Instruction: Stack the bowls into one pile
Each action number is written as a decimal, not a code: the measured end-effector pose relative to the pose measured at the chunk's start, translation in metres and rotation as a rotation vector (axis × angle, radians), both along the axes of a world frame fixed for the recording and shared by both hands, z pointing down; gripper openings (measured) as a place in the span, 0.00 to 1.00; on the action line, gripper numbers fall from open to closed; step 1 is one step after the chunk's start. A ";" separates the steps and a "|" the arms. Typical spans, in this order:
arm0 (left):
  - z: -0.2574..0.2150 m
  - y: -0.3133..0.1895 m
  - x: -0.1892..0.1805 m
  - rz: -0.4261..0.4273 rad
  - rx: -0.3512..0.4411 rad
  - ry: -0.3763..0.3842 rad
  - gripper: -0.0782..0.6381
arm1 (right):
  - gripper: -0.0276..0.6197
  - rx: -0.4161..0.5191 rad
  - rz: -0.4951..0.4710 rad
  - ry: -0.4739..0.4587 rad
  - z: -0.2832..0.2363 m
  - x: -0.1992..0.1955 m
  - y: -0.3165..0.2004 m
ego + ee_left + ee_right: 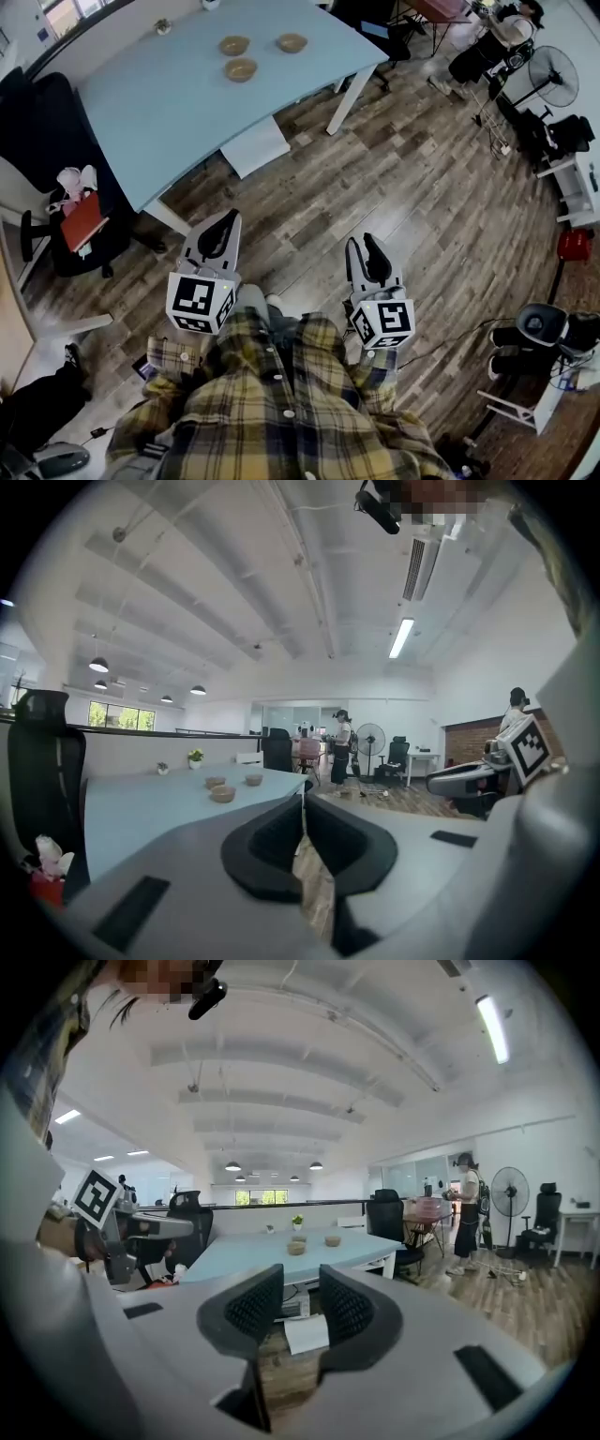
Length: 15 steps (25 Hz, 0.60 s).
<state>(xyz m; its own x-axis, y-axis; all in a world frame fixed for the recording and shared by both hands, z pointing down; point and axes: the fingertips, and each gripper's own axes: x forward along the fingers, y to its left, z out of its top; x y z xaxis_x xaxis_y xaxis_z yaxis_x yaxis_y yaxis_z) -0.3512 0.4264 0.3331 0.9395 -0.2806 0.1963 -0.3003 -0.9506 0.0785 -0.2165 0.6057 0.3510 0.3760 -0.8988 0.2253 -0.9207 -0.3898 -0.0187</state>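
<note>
Plaid shirt [281, 412] fills the bottom of the head view, closest to the lens. Both grippers are held out just beyond it, over the wooden floor [441, 206].

Left gripper [223, 225]: marker cube [200, 302] faces the camera. In its own view I read the jaws as pressed together, with only a thin seam showing and nothing caught in it.

Right gripper [367, 246]: level with the left and a little apart from it. Its own view shows the jaws standing apart with nothing between them; I see floor and a white sheet [305, 1332] through the gap.

Pale blue counter [159, 112]: sits ahead and to the left, well apart from both grippers.

Bowls, three, tan, all upright near the counter's far end:
- bowl one [234, 45], far left
- bowl two [292, 42], far right
- bowl three [241, 69], nearest, between the other two and closer to me

None sits inside another; they are close together but not touching, as far as I can tell.

A small potted plant [163, 26] sits at the counter's back edge. A dark office chair [84, 220] with something red on it stands off the left side. A standing fan [553, 75] and a person [492, 42] are far right.
</note>
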 end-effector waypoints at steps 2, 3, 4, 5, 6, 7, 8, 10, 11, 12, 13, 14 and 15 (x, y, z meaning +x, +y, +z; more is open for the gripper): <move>0.000 0.003 0.004 -0.005 -0.004 0.003 0.21 | 0.23 0.007 -0.011 -0.011 0.001 0.004 0.003; 0.000 0.004 0.007 -0.006 -0.001 0.001 0.22 | 0.26 0.011 -0.014 -0.019 0.001 0.006 0.004; 0.001 0.003 0.009 -0.007 0.002 -0.001 0.24 | 0.28 0.014 -0.014 -0.027 0.002 0.009 0.004; 0.002 0.001 0.011 -0.009 0.003 -0.005 0.25 | 0.28 0.016 -0.013 -0.036 0.004 0.011 0.003; 0.002 -0.002 0.014 -0.011 0.001 -0.008 0.27 | 0.29 0.018 -0.011 -0.043 0.005 0.014 0.001; 0.003 -0.006 0.017 -0.012 -0.004 -0.008 0.29 | 0.31 0.020 -0.011 -0.048 0.006 0.017 -0.002; 0.003 -0.012 0.022 -0.013 -0.009 -0.006 0.31 | 0.31 0.020 -0.012 -0.049 0.007 0.022 -0.007; 0.005 -0.025 0.035 -0.015 -0.013 -0.001 0.34 | 0.33 0.018 -0.012 -0.046 0.010 0.035 -0.019; 0.007 -0.033 0.042 -0.016 -0.012 0.001 0.35 | 0.33 0.021 -0.010 -0.045 0.011 0.043 -0.026; 0.008 -0.042 0.049 -0.016 -0.011 0.002 0.35 | 0.33 0.026 -0.006 -0.043 0.012 0.051 -0.034; 0.009 -0.052 0.057 -0.015 -0.008 0.005 0.36 | 0.33 0.033 -0.002 -0.040 0.012 0.059 -0.044; 0.009 -0.063 0.066 -0.013 -0.005 0.008 0.37 | 0.33 0.039 0.001 -0.033 0.011 0.068 -0.055; 0.009 -0.074 0.076 -0.010 -0.001 0.013 0.37 | 0.33 0.041 0.002 -0.025 0.010 0.077 -0.067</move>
